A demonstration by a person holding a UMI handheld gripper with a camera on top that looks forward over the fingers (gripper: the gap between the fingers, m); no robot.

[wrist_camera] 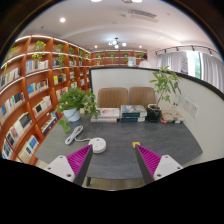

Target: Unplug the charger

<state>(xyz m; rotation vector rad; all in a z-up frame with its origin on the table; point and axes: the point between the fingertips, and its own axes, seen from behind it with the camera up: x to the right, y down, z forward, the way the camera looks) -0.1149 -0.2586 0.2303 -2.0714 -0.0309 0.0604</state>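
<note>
- Gripper [110,160] is hovering above the near edge of the desk [125,140], its two magenta pads [78,158] standing wide apart and gripping nothing.
- White charger [97,145] with its coiled cable is lying on the desk just ahead of the left finger, untouched.
- Potted plant [74,102] is standing at the desk's far left corner.
- Bookshelves [30,95] are lining the wall beyond the desk's left side.
- Two chairs [125,96] are standing behind the far edge.
</note>
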